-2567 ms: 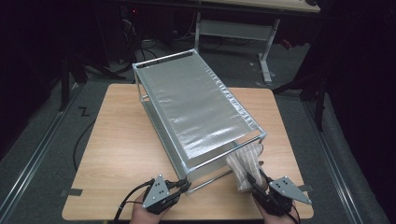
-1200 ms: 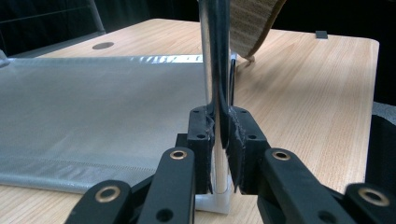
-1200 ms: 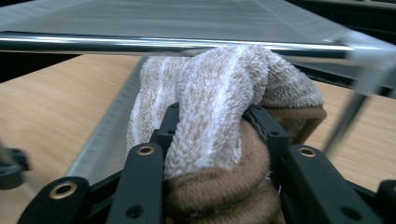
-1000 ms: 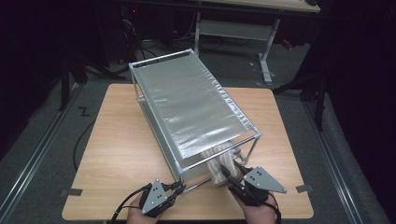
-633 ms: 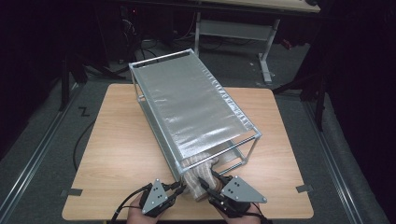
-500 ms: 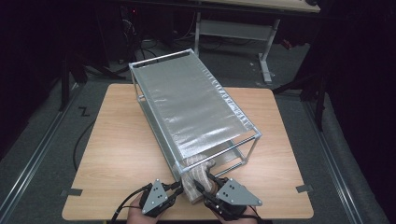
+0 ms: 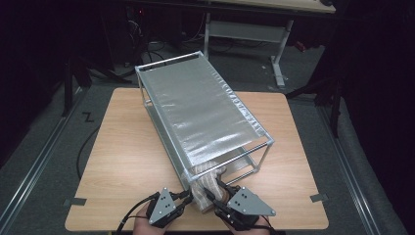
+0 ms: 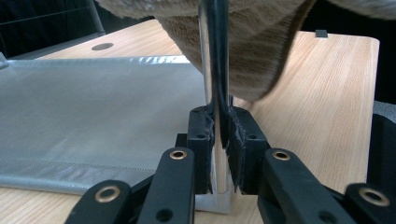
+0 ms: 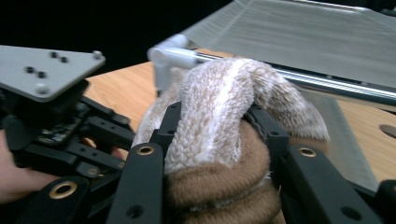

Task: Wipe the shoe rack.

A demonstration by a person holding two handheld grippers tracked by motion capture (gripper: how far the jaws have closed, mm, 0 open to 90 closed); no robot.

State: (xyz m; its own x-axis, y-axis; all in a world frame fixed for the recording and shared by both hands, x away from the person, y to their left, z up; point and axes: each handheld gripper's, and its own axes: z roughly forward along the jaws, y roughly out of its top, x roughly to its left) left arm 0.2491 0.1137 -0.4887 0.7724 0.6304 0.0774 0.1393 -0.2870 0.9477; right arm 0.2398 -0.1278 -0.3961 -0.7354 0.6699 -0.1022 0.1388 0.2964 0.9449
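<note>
While one rack [image 7: 195, 105] stands, left hand-held gripper [image 8: 219, 140] clamps its post [image 8: 215, 70]; right hand-held gripper [image 9: 215, 135] clamps one towel [image 9: 219, 107]

Towel [image 8: 243, 42] top cut off by left gripper view's upper edge; rack's near corner post [image 8: 215, 70] partly hidden behind towel; hands [image 7: 147, 226] cropped at high view's bottom.

Silver-grey mesh rack [image 7: 195, 110] with shiny metal posts, beige-and-brown ribbed knit cloth [image 9: 219, 121] with a white stripe at the rack's near corner, black grippers beside it, pale wood-grain table [image 7: 122, 161] under the rack
</note>
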